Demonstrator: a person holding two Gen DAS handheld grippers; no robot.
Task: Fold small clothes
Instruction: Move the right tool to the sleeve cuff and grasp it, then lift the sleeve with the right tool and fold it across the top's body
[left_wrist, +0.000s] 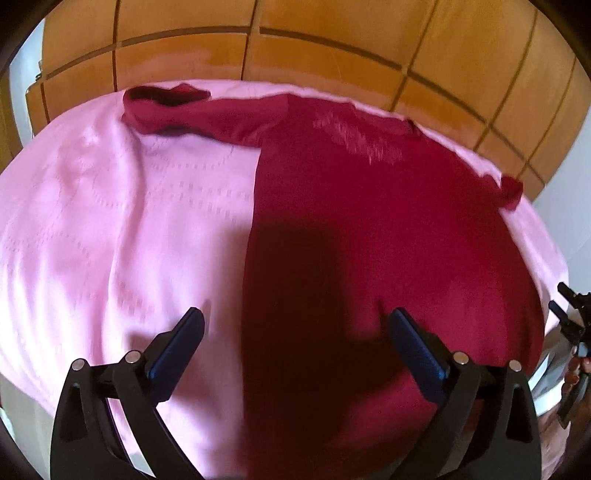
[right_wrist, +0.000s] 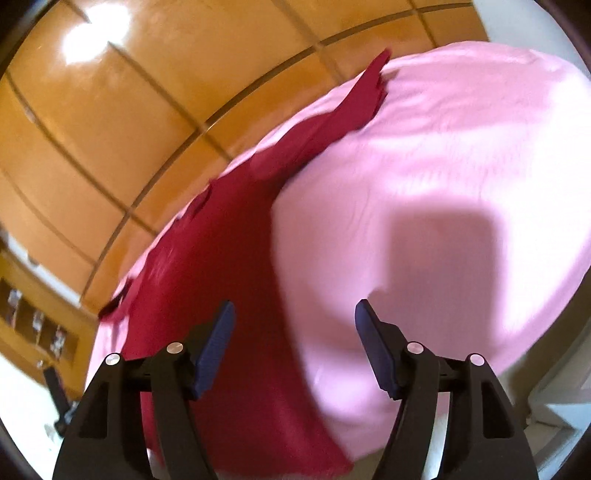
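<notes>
A dark red long-sleeved top lies spread flat on a pink bedsheet, one sleeve stretched toward the far left. My left gripper is open above the top's left edge, near its hem, holding nothing. In the right wrist view the same top lies at the left on the pink sheet, with its sleeve running to the far edge. My right gripper is open above the top's right edge and the sheet, empty. The right gripper also shows at the left wrist view's right edge.
An orange-tiled floor surrounds the bed on the far side. A wooden shelf unit stands at the left in the right wrist view. The bed's edges fall away close to the top on the far and right sides.
</notes>
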